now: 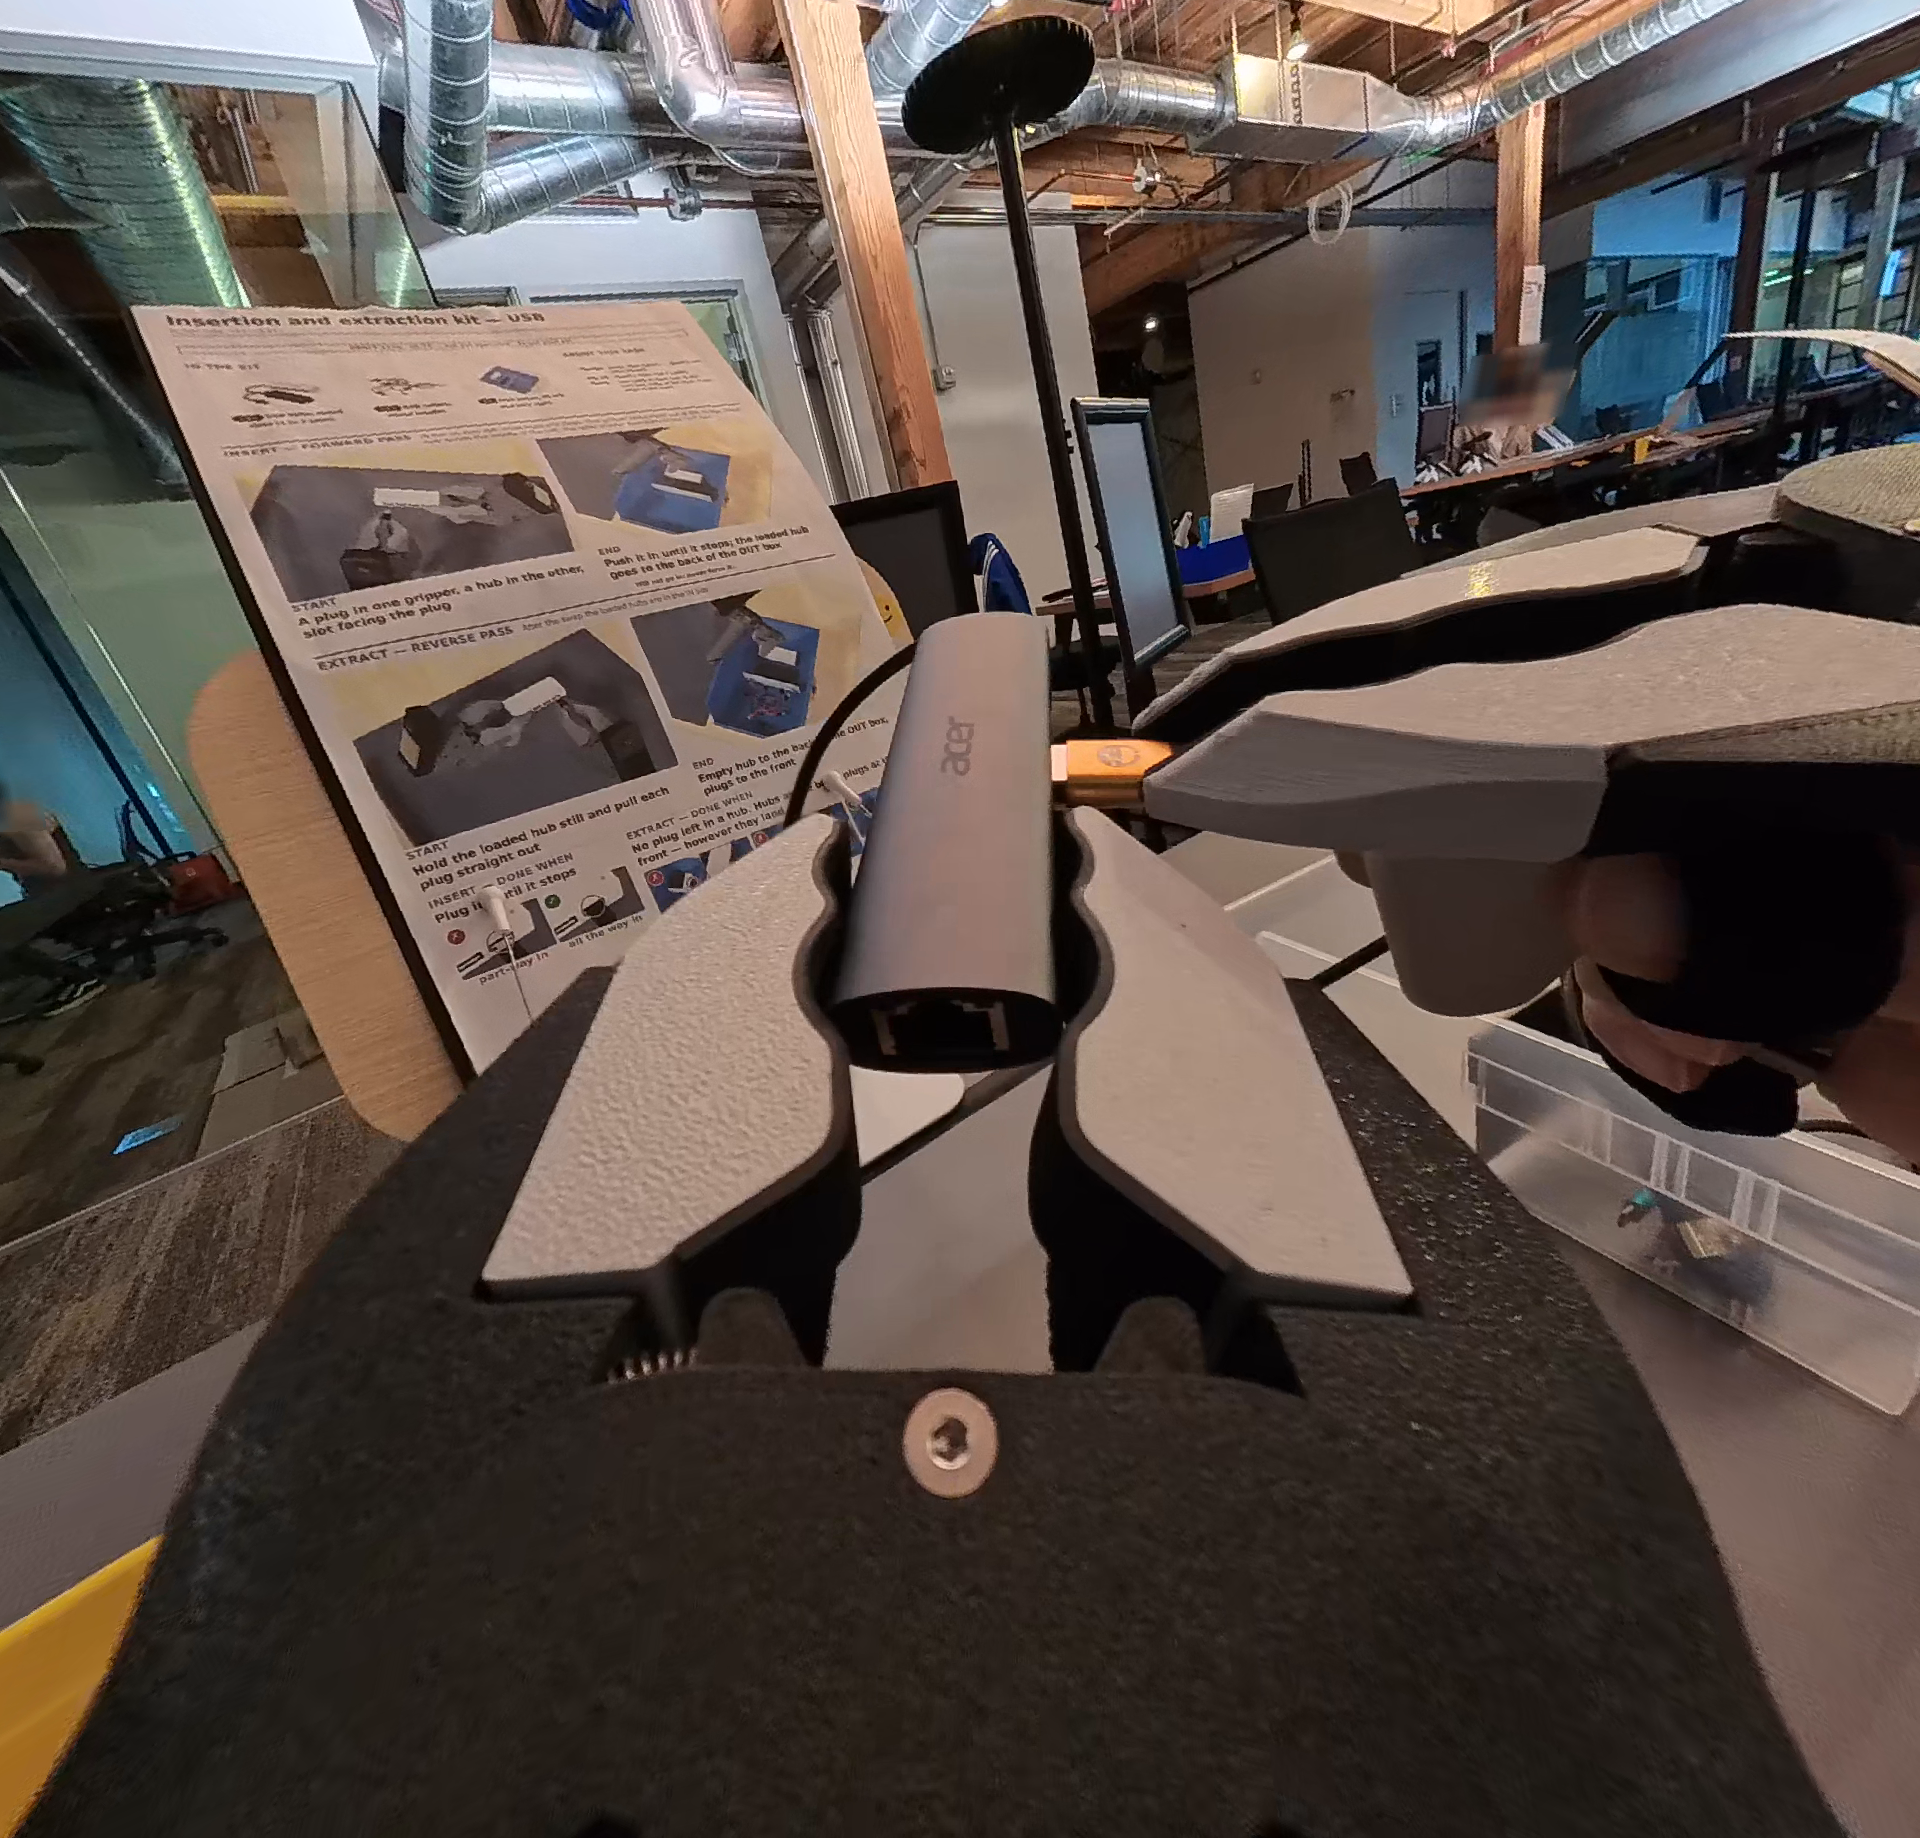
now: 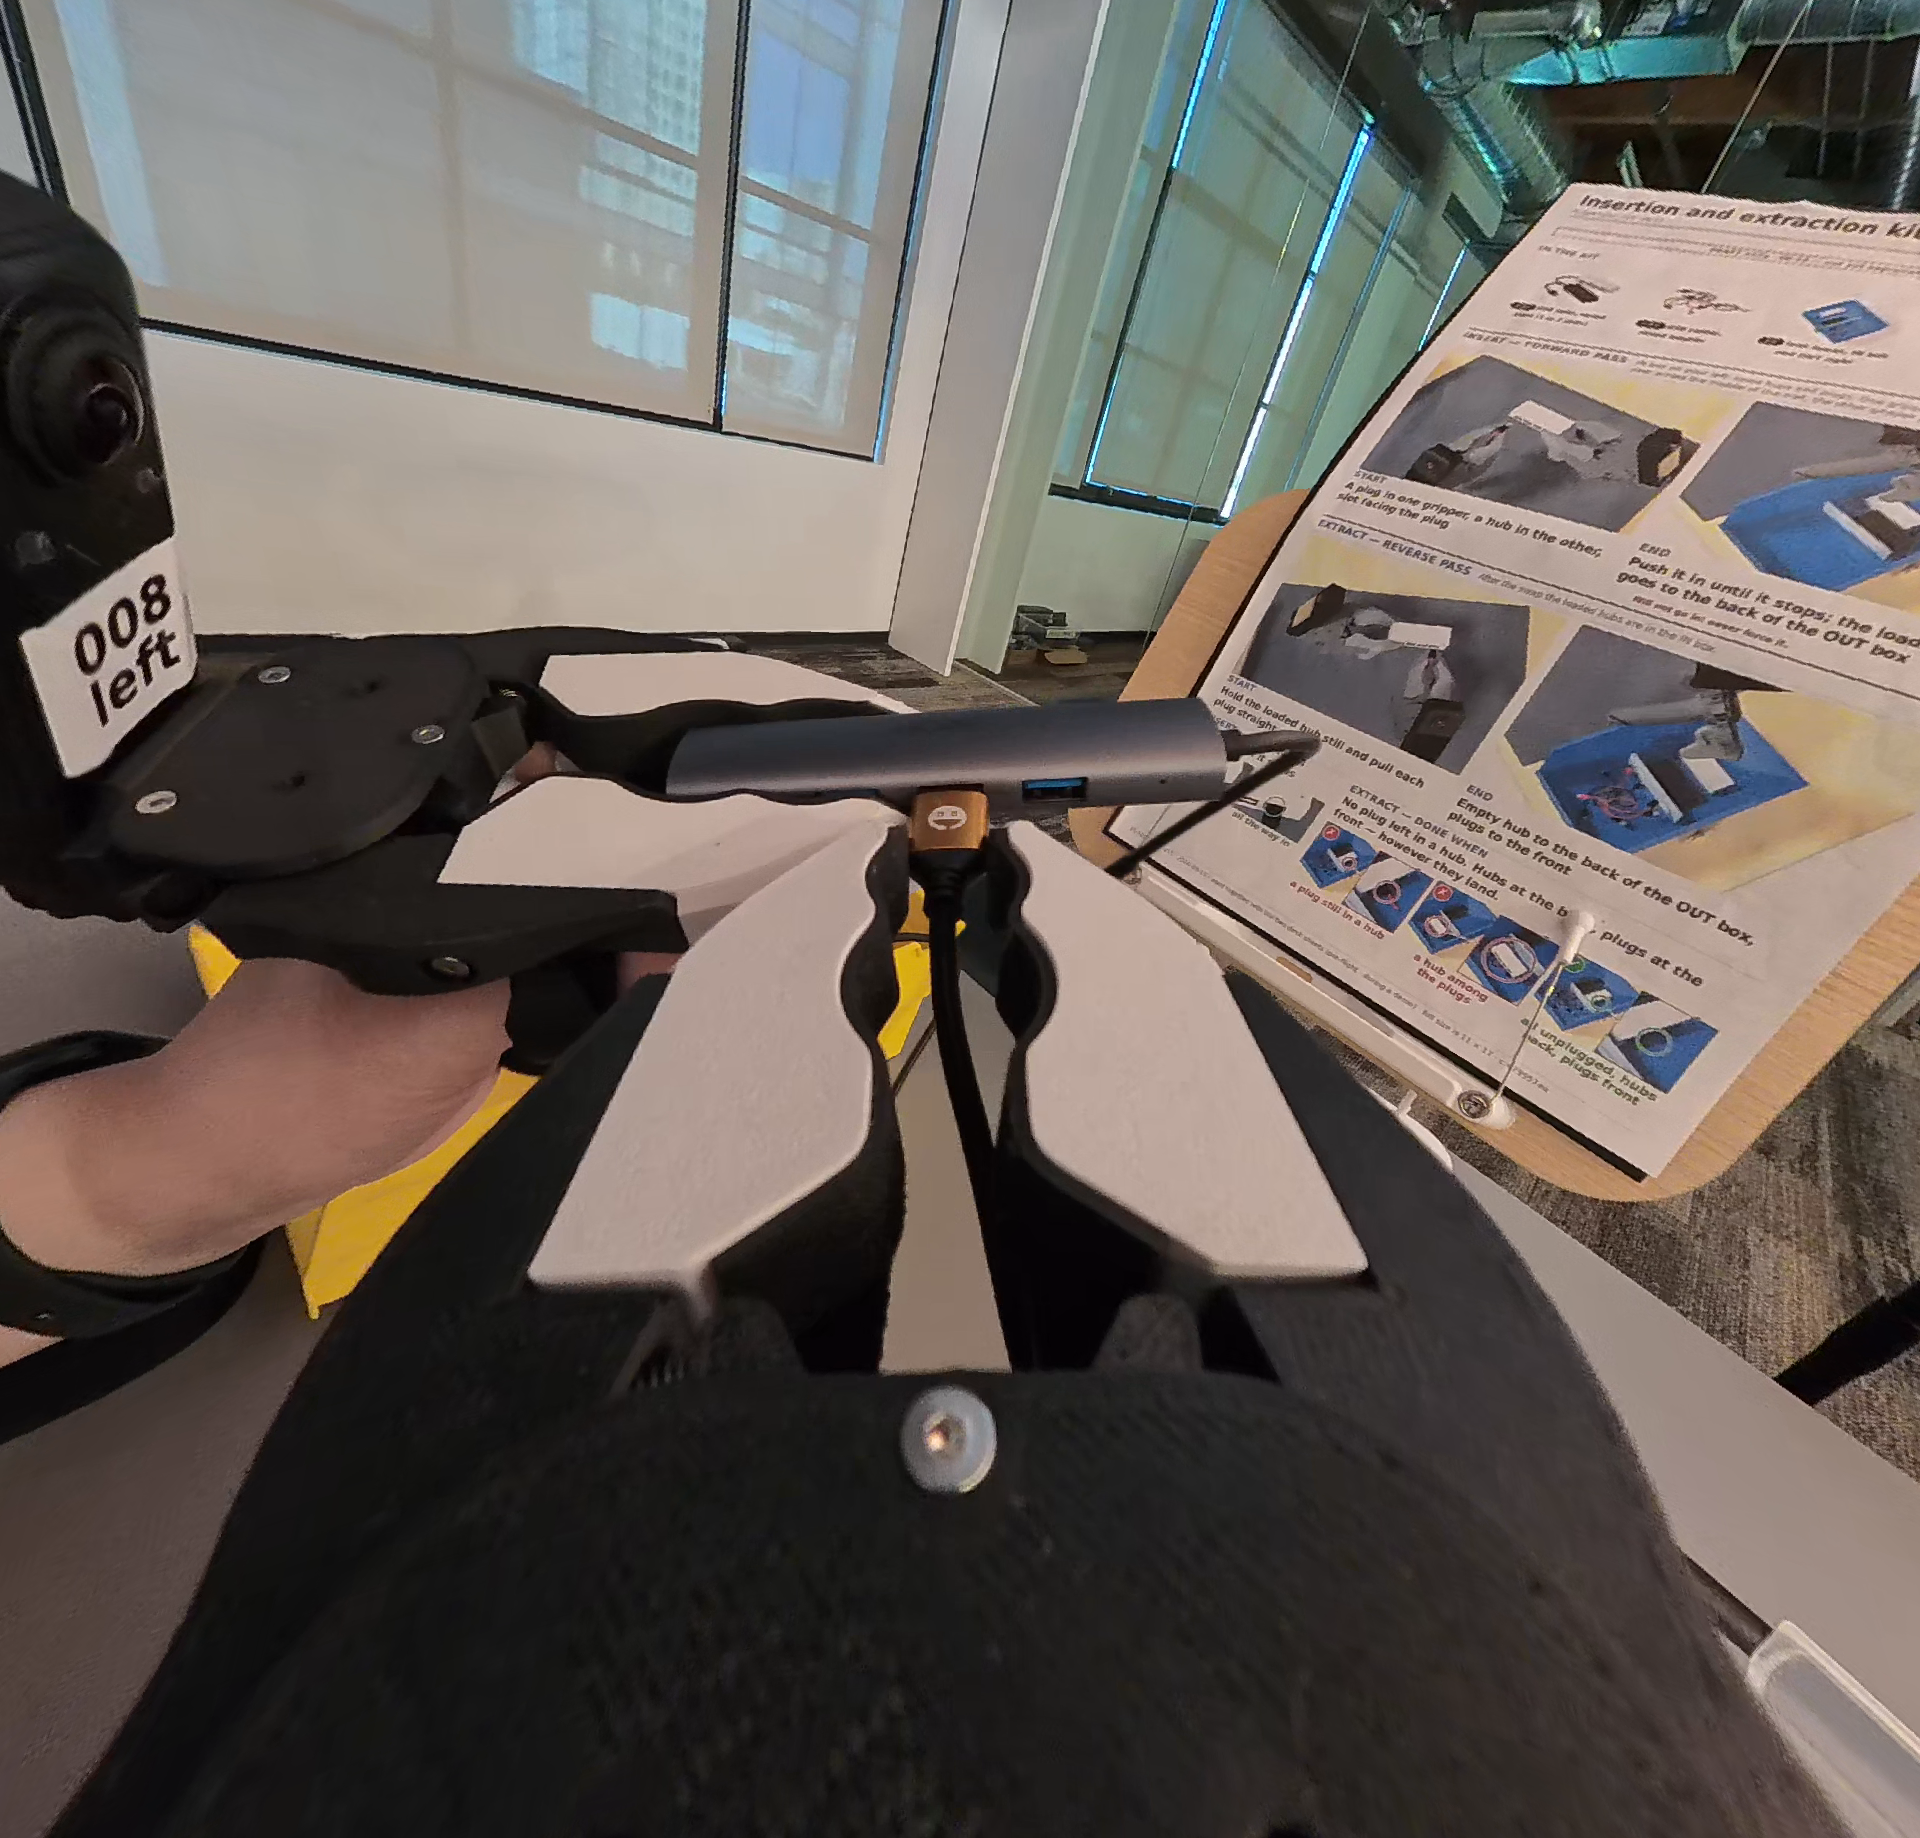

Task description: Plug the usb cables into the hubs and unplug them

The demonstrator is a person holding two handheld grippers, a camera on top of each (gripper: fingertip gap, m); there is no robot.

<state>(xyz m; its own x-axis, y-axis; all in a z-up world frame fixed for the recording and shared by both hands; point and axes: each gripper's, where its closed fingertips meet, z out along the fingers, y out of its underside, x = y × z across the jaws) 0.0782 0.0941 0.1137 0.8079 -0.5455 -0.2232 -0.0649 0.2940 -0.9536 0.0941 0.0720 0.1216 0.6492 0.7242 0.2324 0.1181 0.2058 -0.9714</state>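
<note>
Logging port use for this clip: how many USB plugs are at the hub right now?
1. A gold-cased plug sits at the side of the grey hub, gripped by the right claw. The blue port beside it is empty. The hub's far side is hidden.

Printed headings and photo captions on a white sheet (image 1: 488,645), clipped to a wooden board (image 1: 301,905). Pale brand mark along the grey hub (image 1: 961,801). Black characters on a white sticker (image 2: 109,650), stuck to a black camera housing (image 2: 73,417). Small round emblem on the gold plug (image 2: 945,820).
</note>
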